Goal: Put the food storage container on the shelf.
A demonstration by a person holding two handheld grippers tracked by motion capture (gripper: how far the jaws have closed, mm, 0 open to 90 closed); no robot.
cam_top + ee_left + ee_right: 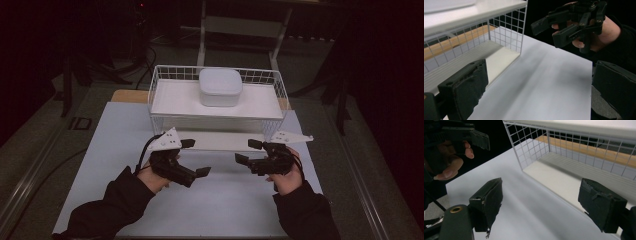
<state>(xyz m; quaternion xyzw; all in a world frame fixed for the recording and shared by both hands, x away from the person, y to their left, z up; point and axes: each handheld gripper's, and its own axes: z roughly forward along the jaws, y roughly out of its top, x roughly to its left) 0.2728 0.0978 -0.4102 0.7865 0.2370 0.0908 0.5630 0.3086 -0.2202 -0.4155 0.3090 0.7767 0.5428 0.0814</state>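
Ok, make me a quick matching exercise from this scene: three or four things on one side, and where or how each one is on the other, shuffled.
Things:
1. white lidded box
2. wire rack
3. left tongs
4. right tongs

Places or states:
A. open, held at the table's right
B. on the rack's top shelf
C. open, held at the table's left
D. standing at the table's far end

Pairs: 1-B, 2-D, 3-C, 4-A
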